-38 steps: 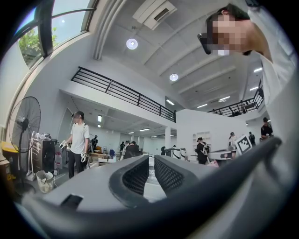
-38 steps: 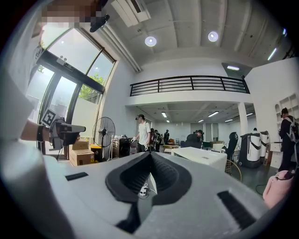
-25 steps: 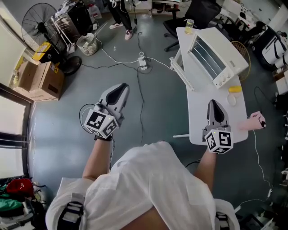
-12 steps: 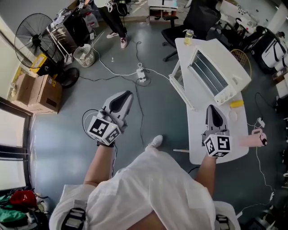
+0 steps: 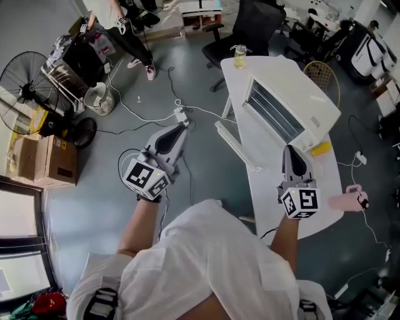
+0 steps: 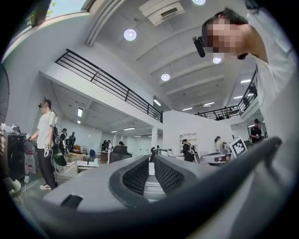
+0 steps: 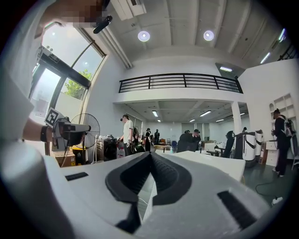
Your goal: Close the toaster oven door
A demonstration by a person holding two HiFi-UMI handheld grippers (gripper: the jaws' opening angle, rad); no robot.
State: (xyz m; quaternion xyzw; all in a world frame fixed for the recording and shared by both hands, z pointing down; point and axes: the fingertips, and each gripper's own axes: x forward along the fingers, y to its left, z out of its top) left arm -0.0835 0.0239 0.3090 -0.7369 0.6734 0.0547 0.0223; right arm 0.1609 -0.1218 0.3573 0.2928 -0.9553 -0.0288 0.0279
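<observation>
The white toaster oven [image 5: 289, 107] stands on the white table [image 5: 265, 181] in the head view. Its glass door [image 5: 236, 145] hangs open past the table's left edge. My right gripper [image 5: 289, 149] hovers over the table just in front of the oven's control end, jaws shut and empty; in its own view the right gripper [image 7: 150, 156] points along the tabletop. My left gripper [image 5: 182, 127] is held over the floor, left of the open door and apart from it, shut on nothing. The left gripper view shows the left gripper [image 6: 150, 161] aimed at the room.
A glass of yellow drink [image 5: 240, 56] stands at the table's far end. A yellow thing [image 5: 321, 149] and a pink thing [image 5: 347, 201] lie near the oven. Cables and a power strip [image 5: 181, 115] cross the floor. A chair [image 5: 250, 25], fan [image 5: 31, 100], boxes [image 5: 37, 159] and a person [image 5: 119, 19] stand around.
The head view has swung, so the table and oven now sit more to the left and lower. Both grippers have kept their poses, the left one a little higher and closer to the door.
</observation>
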